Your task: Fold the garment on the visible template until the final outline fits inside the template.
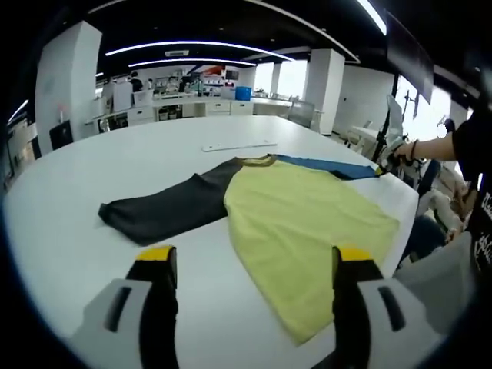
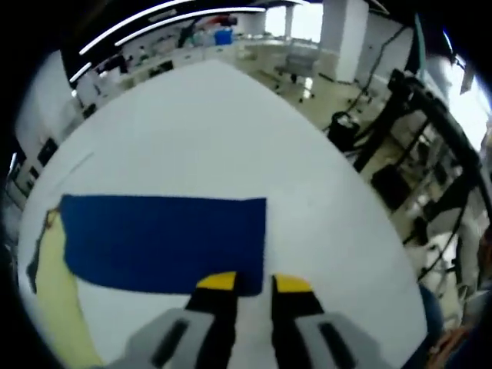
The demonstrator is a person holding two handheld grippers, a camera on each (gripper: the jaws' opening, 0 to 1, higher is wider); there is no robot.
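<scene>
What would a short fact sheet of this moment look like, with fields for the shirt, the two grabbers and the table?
garment: T-shirt laid flat, yellow body, dark grey sleeve, blue sleeve
left gripper: open, above the table near the shirt's hem, holding nothing
right gripper: jaws close together at the blue sleeve's edge; grip on it cannot be confirmed
table: white, with a pale flat strip beyond the collar
folding: not yet begun

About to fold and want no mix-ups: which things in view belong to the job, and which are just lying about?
Job:
- garment, yellow body
- its dark sleeve
- its blue sleeve, at the right gripper
- left gripper, open
- white table

Lying about:
- flat white strip beyond the collar
- blue bin far behind
</scene>
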